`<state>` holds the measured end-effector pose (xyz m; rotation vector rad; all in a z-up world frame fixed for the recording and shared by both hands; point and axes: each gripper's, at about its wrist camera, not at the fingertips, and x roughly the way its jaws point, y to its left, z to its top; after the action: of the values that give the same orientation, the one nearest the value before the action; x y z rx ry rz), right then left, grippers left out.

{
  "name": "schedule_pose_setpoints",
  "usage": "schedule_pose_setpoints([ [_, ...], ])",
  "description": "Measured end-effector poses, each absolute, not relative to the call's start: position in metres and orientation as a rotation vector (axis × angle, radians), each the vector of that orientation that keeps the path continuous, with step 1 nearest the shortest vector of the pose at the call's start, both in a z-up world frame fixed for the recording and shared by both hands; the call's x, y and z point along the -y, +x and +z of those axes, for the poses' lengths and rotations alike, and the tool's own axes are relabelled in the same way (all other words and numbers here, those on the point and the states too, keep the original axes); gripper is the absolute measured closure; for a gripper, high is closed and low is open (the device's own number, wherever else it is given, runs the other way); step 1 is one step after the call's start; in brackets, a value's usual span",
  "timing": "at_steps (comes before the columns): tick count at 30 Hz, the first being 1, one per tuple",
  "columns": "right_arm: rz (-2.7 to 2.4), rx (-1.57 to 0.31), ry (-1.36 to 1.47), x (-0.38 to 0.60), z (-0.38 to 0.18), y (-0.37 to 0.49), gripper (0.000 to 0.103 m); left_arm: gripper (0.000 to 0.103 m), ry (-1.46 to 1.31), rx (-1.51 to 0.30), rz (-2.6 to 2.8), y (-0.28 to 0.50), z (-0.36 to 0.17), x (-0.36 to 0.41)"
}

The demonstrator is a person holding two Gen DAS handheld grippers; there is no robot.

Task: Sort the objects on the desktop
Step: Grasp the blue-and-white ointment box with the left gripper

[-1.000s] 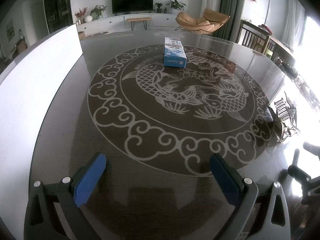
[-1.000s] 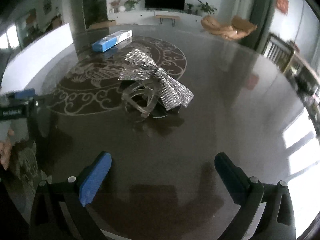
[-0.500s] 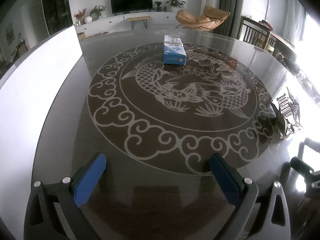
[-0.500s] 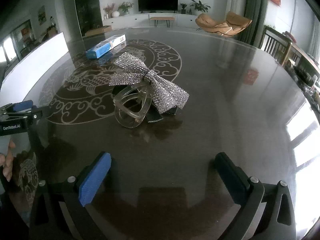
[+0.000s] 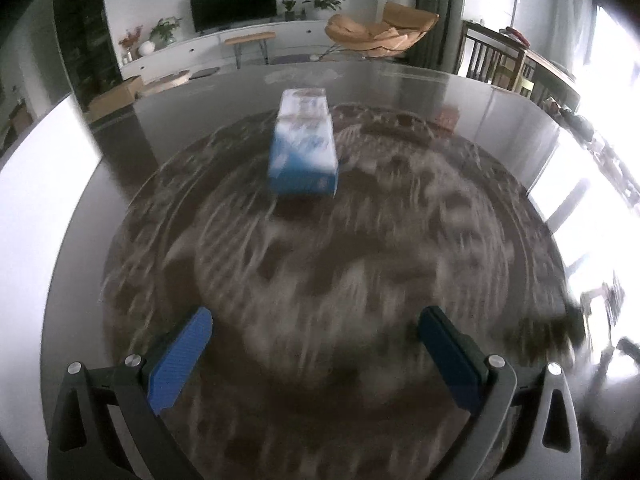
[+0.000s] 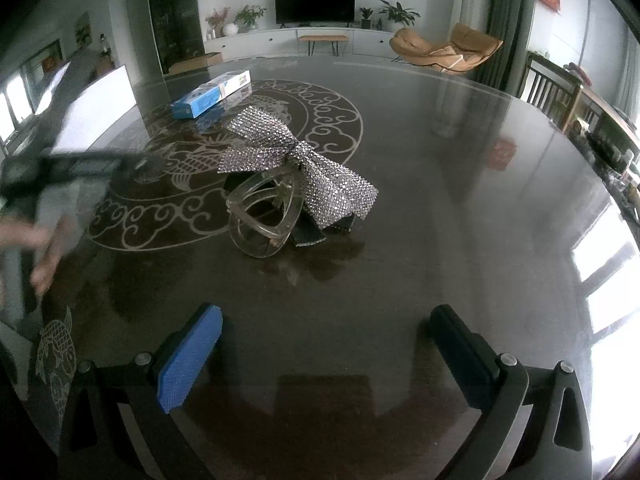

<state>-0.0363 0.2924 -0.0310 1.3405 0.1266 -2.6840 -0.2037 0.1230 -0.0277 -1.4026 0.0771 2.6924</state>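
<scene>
A blue and white box (image 5: 303,148) lies on the dark round table, straight ahead of my left gripper (image 5: 314,344), which is open and empty. The same box (image 6: 211,94) shows far left in the right wrist view. A sparkly silver bow (image 6: 296,164) rests over a clear plastic hair claw (image 6: 262,216) in front of my right gripper (image 6: 326,344), also open and empty. The left gripper (image 6: 60,168) appears blurred at the left edge, held by a hand (image 6: 38,248).
A long white panel (image 5: 36,184) borders the table's left side. The table top (image 6: 460,200) carries a pale fish-and-cloud pattern. Dark chairs (image 5: 500,64) stand beyond the far right rim. Bright window light glares at the right.
My left gripper has swept forward toward the blue box, which now looks much larger; the view is motion-blurred. My right gripper has edged slightly closer to the bow and claw.
</scene>
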Motion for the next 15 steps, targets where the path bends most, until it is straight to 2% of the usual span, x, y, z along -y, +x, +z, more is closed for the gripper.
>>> schedule_pose_setpoints([
  [9, -2.698, -0.103, 1.341, -0.295, -0.031, -0.037, 0.000, 0.000, -1.472, 0.038, 2.820, -0.304, -0.028, -0.116],
  [11, -2.697, -0.099, 1.338, -0.295, -0.030, -0.038, 0.000, 0.004, -1.443, -0.021, 2.759, -0.313, -0.028, -0.117],
  [12, -2.697, -0.102, 1.339, -0.295, -0.030, -0.038, 0.000, 0.015, -1.404, -0.012, 2.773, -0.311, -0.026, -0.115],
  [13, -2.697, -0.105, 1.340, -0.295, -0.030, -0.038, 0.000, 0.048, -1.368, -0.002, 2.807, -0.307, -0.022, -0.113],
  [14, -2.697, -0.107, 1.341, -0.294, -0.030, -0.038, 0.000, 0.062, -1.346, 0.004, 2.814, -0.304, -0.019, -0.111],
  [15, -2.698, -0.107, 1.340, -0.294, -0.030, -0.038, 0.000, 0.062, -1.341, -0.015, 2.809, -0.300, -0.018, -0.110],
])
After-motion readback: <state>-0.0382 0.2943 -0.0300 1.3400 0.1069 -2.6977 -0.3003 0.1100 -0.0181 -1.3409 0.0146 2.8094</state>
